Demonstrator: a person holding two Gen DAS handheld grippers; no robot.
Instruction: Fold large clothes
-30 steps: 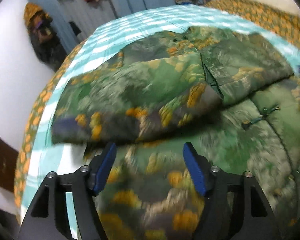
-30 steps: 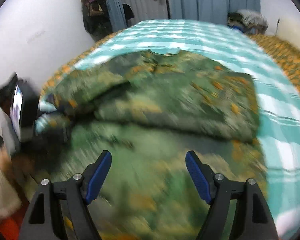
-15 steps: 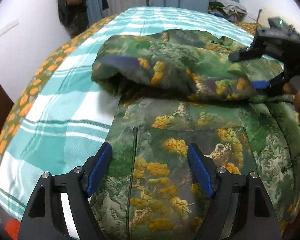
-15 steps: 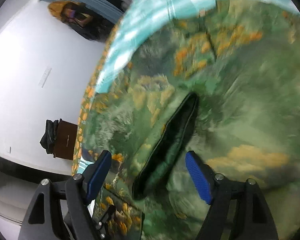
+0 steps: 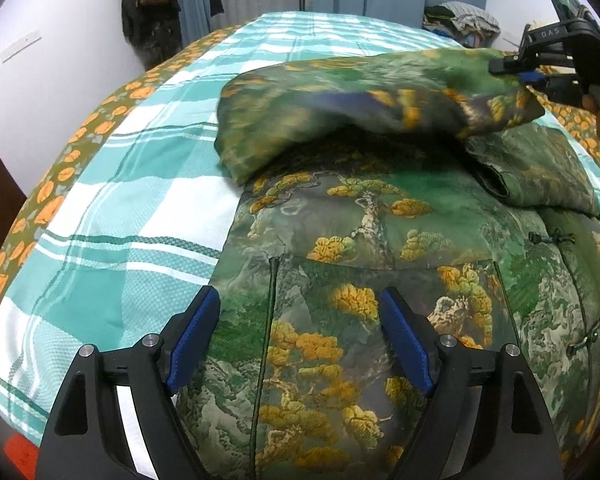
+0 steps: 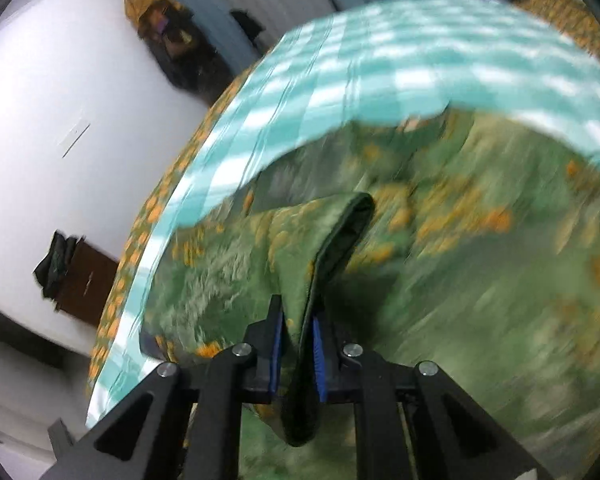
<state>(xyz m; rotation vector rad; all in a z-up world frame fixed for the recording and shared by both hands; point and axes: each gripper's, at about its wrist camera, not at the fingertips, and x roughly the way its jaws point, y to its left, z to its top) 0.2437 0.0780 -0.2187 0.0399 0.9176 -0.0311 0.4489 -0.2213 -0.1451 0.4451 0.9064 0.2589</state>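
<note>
A large green jacket [image 5: 372, 240] printed with pine trees and orange blossoms lies spread on the bed. My left gripper [image 5: 300, 344] is open and empty, low over the jacket's near hem. My right gripper [image 6: 298, 340] is shut on the jacket's sleeve cuff [image 6: 332, 240] and holds it lifted. In the left wrist view the right gripper [image 5: 540, 76] is at the upper right, with the sleeve [image 5: 364, 108] stretched in the air across the jacket's body. The right wrist view is blurred by motion.
The bed has a teal and white checked sheet [image 5: 132, 200] with an orange floral border [image 5: 60, 168]. A dark wooden cabinet [image 6: 84, 280] stands by the white wall on the left. Clothes hang [image 5: 152, 8] at the far wall, and a pile of clothes [image 5: 460, 20] lies beyond the bed.
My right gripper has closed on the sleeve cuff and lifted it up and to the right. The sleeve now hangs stretched above the jacket. My left gripper has stayed open, almost still.
</note>
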